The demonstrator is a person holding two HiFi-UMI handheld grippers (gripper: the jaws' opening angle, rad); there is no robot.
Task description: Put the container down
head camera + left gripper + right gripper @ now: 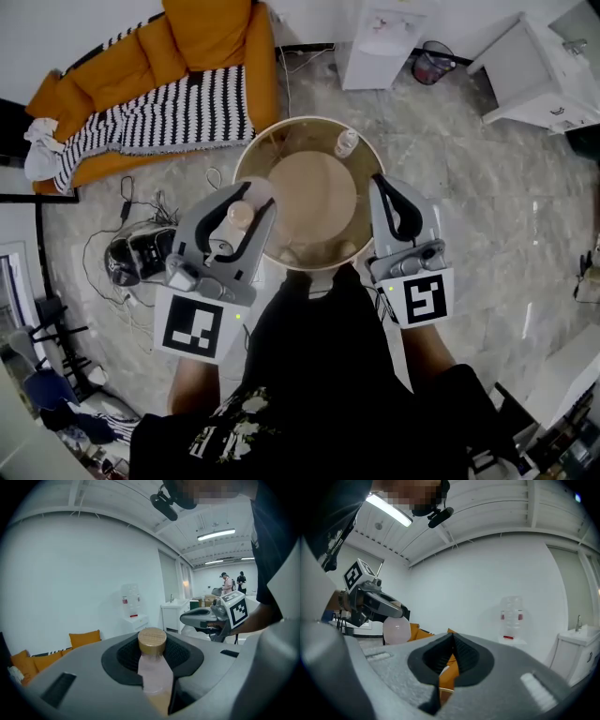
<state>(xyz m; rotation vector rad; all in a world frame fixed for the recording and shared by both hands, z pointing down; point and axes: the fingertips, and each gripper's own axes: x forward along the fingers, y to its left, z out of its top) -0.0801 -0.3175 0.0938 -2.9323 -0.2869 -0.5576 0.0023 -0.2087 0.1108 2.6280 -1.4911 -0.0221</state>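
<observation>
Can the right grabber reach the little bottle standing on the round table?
Probably yes. The right gripper is empty, and nothing stands between it and the small bottle near the round table's far rim. But its jaws are shut and must open first.

Round table (pixel 314 187) — a small clear bottle (pixel 347 142) near its rim

text: none legible | signs: square black-and-white codes on rear cube (pixel 194 328) of left gripper (pixel 246 194) and of right gripper (pixel 379 183)
</observation>
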